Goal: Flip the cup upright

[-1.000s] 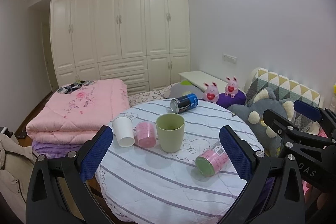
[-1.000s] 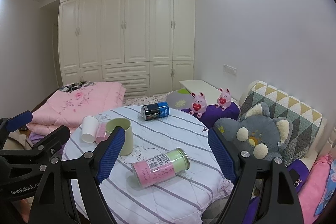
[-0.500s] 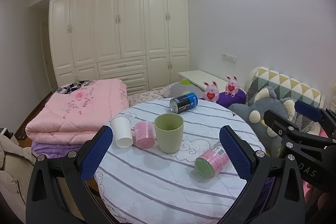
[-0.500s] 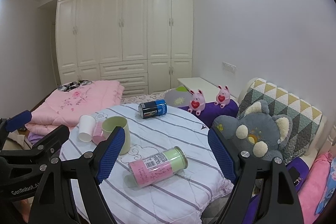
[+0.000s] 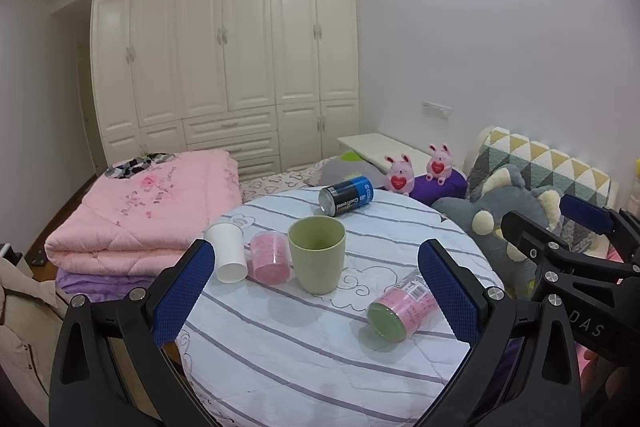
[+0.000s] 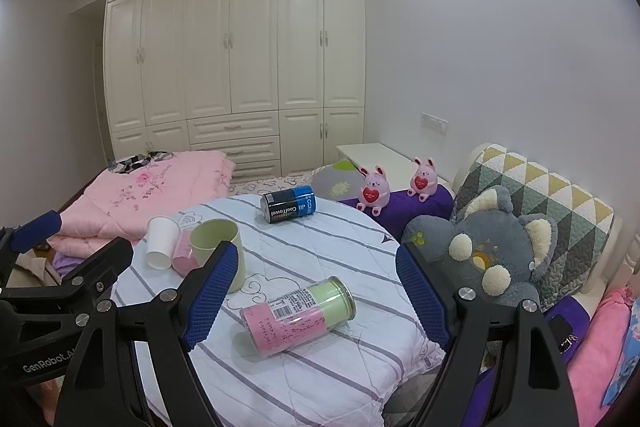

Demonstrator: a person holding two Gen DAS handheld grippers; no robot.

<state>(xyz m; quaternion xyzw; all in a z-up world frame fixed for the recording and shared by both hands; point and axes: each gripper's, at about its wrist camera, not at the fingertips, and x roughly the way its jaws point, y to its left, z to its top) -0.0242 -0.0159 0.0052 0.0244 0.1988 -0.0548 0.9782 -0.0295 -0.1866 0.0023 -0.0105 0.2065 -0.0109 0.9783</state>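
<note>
While both grippers, left gripper (image 5: 316,297) and right gripper (image 6: 316,297), hover with fingers wide apart and empty, the white cup (image 5: 228,253) stands upside down at the table's (image 5: 280,367) left edge, touching a pink cup (image 5: 270,257). A careless grab could knock it off; the green cup (image 5: 317,254) crowds the approach.

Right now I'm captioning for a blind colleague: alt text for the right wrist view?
An open right claw hovers over a round striped table, where a pink-and-green canister lies on its side. Farther back: a green cup, white cup and blue can.
</note>
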